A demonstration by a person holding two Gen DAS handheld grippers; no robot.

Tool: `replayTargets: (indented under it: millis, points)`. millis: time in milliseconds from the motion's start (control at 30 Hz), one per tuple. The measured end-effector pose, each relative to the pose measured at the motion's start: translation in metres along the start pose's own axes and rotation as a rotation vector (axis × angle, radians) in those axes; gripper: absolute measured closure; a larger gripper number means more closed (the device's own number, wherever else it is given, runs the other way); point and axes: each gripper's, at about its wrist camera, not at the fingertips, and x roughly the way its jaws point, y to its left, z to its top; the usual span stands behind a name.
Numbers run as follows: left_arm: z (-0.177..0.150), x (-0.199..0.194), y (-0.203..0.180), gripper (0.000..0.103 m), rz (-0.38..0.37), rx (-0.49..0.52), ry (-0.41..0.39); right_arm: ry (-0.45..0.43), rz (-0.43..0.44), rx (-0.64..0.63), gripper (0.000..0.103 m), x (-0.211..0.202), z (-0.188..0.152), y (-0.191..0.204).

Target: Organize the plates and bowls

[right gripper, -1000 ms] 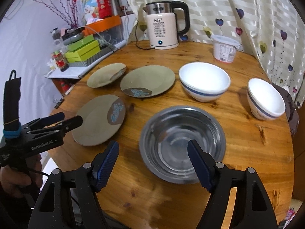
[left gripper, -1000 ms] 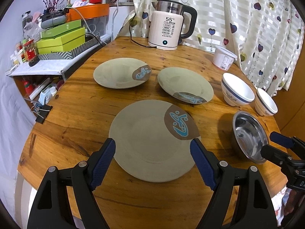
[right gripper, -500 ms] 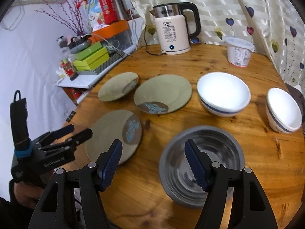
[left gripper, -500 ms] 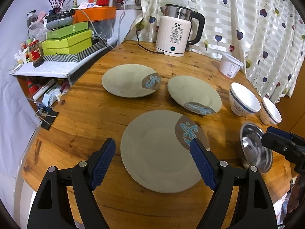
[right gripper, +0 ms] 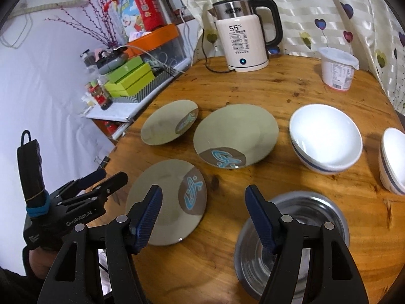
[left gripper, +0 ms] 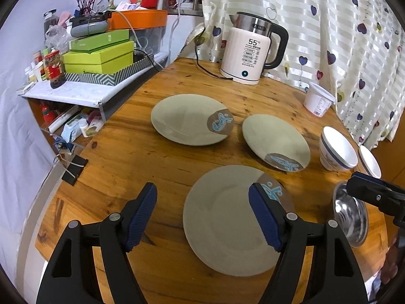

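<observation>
Three grey-green plates with blue-patterned brown patches lie on the round wooden table (left gripper: 141, 157): a near one (left gripper: 227, 228) (right gripper: 164, 202), a far left one (left gripper: 187, 119) (right gripper: 167, 124) and a far right one (left gripper: 273, 139) (right gripper: 235, 134). Two white bowls (right gripper: 326, 136) (right gripper: 392, 162) and a steel bowl (right gripper: 293, 240) (left gripper: 350, 217) stand to the right. My left gripper (left gripper: 202, 212) is open and empty above the table's front, its right finger over the near plate. My right gripper (right gripper: 203, 215) is open and empty, between the near plate and the steel bowl.
A white electric kettle (left gripper: 250, 53) (right gripper: 243, 38) with its cord stands at the back of the table. A white plastic tub (right gripper: 338, 68) (left gripper: 317, 101) stands at the back right. A side shelf with green boxes (left gripper: 98, 55) adjoins the left edge. A curtain (left gripper: 341, 25) hangs behind.
Both grippers have drifted left and pulled back over the table. The steel bowl and plates have shifted right in both views. Nothing on the table has moved.
</observation>
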Motion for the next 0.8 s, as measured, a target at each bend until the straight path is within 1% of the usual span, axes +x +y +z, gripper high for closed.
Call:
replayTargets:
  millis: [233, 400, 567, 600, 633, 667, 800]
  points:
    - [0.012, 0.008, 0.015, 0.028, 0.005, -0.020, -0.010, 0.012, 0.001, -0.048, 0.034, 0.017, 0.018, 0.016]
    - [0.022, 0.014, 0.027, 0.028, 0.007, -0.034, -0.012, 0.024, -0.008, -0.082, 0.034, 0.037, 0.036, 0.026]
    - [0.035, 0.025, 0.044, 0.028, 0.007, -0.067, -0.011, 0.045, -0.015, -0.120, 0.034, 0.059, 0.052, 0.038]
    - [0.037, 0.027, 0.046, 0.029, 0.010, -0.071, -0.012, 0.051, -0.017, -0.122, 0.034, 0.064, 0.055, 0.038]
    - [0.039, 0.030, 0.049, 0.033, 0.011, -0.074, -0.012, 0.059, -0.015, -0.123, 0.034, 0.070, 0.059, 0.039]
    - [0.041, 0.033, 0.052, 0.035, 0.010, -0.078, -0.007, 0.064, -0.013, -0.123, 0.034, 0.074, 0.062, 0.039]
    - [0.048, 0.046, 0.060, 0.036, 0.015, -0.093, 0.005, 0.087, -0.012, -0.122, 0.034, 0.095, 0.076, 0.040]
